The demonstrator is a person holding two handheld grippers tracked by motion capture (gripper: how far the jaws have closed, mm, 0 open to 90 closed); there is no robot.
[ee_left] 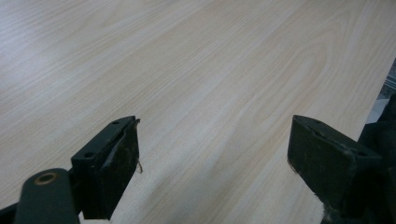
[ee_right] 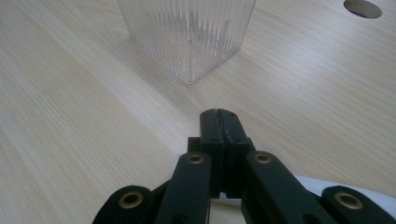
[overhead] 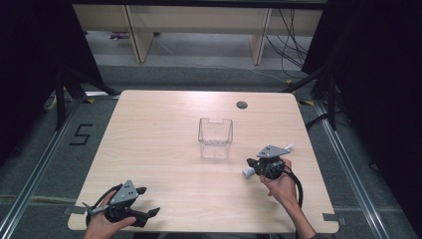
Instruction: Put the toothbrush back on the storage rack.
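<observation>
Your left gripper [overhead: 142, 201] sits at the near-left corner of the table [overhead: 164, 129], held low by your left hand [overhead: 107, 226]. Jaws stand wide apart w/ nothing betw. them; in the left gripper view there's just bare wood grain under the gap.

Mid-table, a bit right of centre, stands the clear ribbed container [overhead: 216, 138], upright, open top. In the right gripper view it's just beyond the jaw tips, slightly left, not touching.

Right of that and nearer you, your right gripper [overhead: 250, 162] is held by your right hand [overhead: 281, 186], tips aimed left. Jaws are pressed fully together. A white object [overhead: 247, 172] lies under/beside them; in the right gripper view white shows below the linkage. Can't tell whether it's pinched or only lying beneath.

Far right: round grommet hole [overhead: 242, 104].
</observation>
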